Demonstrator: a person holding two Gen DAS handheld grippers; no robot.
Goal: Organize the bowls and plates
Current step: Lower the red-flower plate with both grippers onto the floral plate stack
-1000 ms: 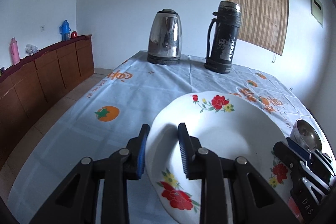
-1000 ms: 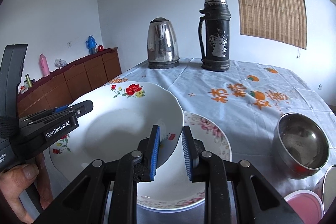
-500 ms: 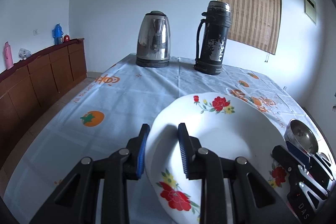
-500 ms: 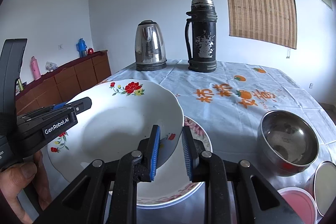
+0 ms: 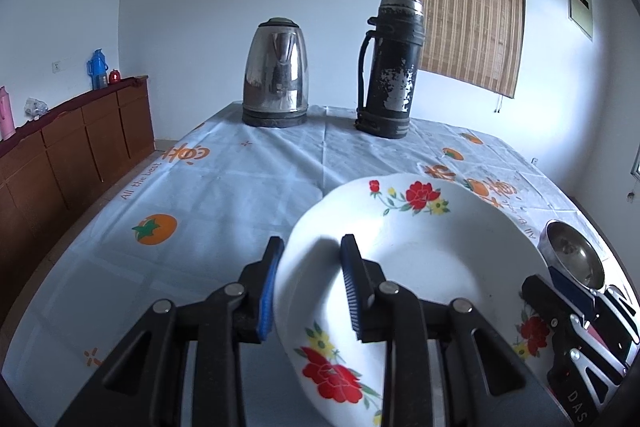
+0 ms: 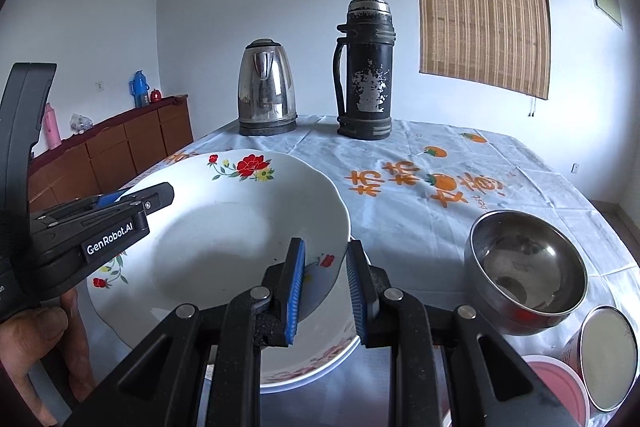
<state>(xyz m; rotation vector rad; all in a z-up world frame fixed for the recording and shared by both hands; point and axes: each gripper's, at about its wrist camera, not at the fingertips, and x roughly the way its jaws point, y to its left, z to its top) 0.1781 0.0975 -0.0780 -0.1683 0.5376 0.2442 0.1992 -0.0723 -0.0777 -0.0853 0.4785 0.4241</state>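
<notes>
You've got the floral plate (image 5: 420,259) pinched from both sides right now. Your left gripper (image 5: 310,281) is clamped on its near-left rim, one blue pad under the edge and the other inside the dish. Your right gripper (image 6: 324,285) is closed on the opposite rim, with the plate stretching out ahead and to the left of its jaws. From the right wrist view you can see the left gripper (image 6: 132,201) biting the far-left edge, and your hand (image 6: 38,339) below it.

The plate sits tilted between the two grippers, held above a second plate with a pink flower border (image 6: 320,367), which peeks out just under and ahead of the right jaws.

Off to the right of the right gripper there's a steel bowl (image 6: 526,269) on the tablecloth (image 6: 420,219), near but not touching the plate. Further right and closer in, a pink-rimmed cup (image 6: 560,381) and a white-lidded tub (image 6: 610,357) sit side by side. The kettle (image 6: 267,89) and black thermos (image 6: 366,71) stand well ahead at the far end.
</notes>
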